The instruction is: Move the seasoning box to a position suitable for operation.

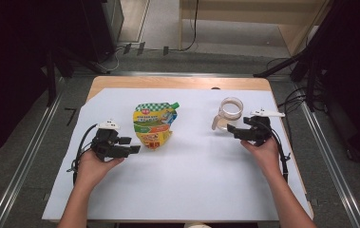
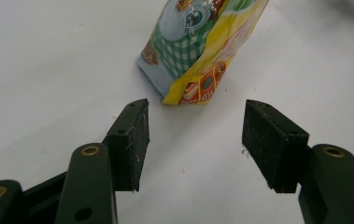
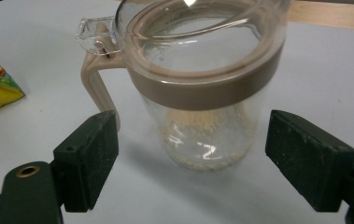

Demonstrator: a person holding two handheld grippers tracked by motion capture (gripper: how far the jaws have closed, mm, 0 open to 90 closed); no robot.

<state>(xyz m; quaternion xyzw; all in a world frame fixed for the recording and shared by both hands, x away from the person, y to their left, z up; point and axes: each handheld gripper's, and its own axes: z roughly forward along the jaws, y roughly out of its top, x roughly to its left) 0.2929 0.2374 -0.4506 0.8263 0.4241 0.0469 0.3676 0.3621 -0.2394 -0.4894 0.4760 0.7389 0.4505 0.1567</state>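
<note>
Right gripper [image 3: 191,158] spread wide with nothing gripped, clear jar [image 3: 202,88] with beige collar and handle standing upright just ahead between its jaws, untouched, left gripper [image 2: 195,140] open and empty, yellow-green pouch [image 2: 198,51] lying just beyond its tips, white table sheet [image 1: 192,161] underneath

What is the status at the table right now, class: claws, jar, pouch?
Left claw open, just short of the pouch, empty. Right claw open, either side of the jar, no grip yet. Nothing in the way.
</note>
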